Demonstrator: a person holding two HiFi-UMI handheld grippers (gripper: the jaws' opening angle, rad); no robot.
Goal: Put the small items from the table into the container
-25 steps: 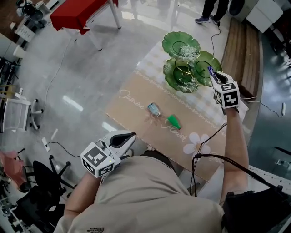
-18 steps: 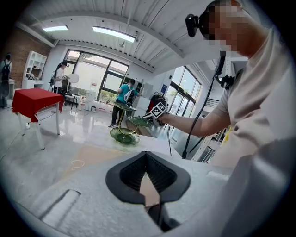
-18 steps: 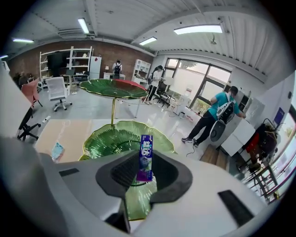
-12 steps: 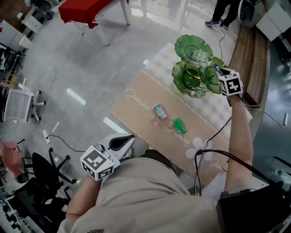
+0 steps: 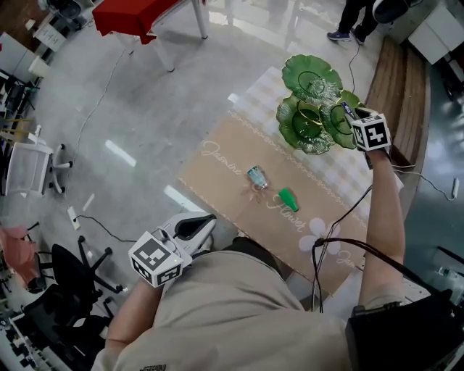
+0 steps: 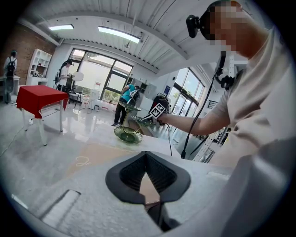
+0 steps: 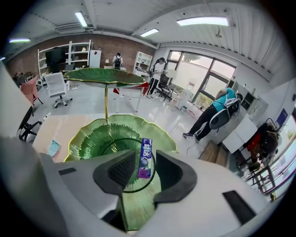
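A three-dish green leaf stand (image 5: 301, 127) stands at the table's far end. My right gripper (image 5: 347, 111) hangs over its right lower dish (image 7: 115, 134). Its jaws are opening, and a small purple-blue packet (image 7: 146, 159) stands upright between the pads, with a thin gap on each side. On the tan mat (image 5: 217, 156) lie a small pale-blue can (image 5: 255, 177) and a green item (image 5: 288, 196). My left gripper (image 5: 201, 224) is held low by my body, off the table's near edge, with its fingertips touching and nothing between them (image 6: 146, 155).
The stand's top dish (image 7: 105, 75) spreads above and left of my right gripper. A red-covered table (image 5: 145, 13) and office chairs (image 5: 29, 170) stand on the floor to the left. People stand beyond the table's far end. A cable (image 5: 333, 232) trails across the table's right side.
My right gripper moved out over the stand's right lower dish with the packet, then kept still. The left gripper has barely shifted.
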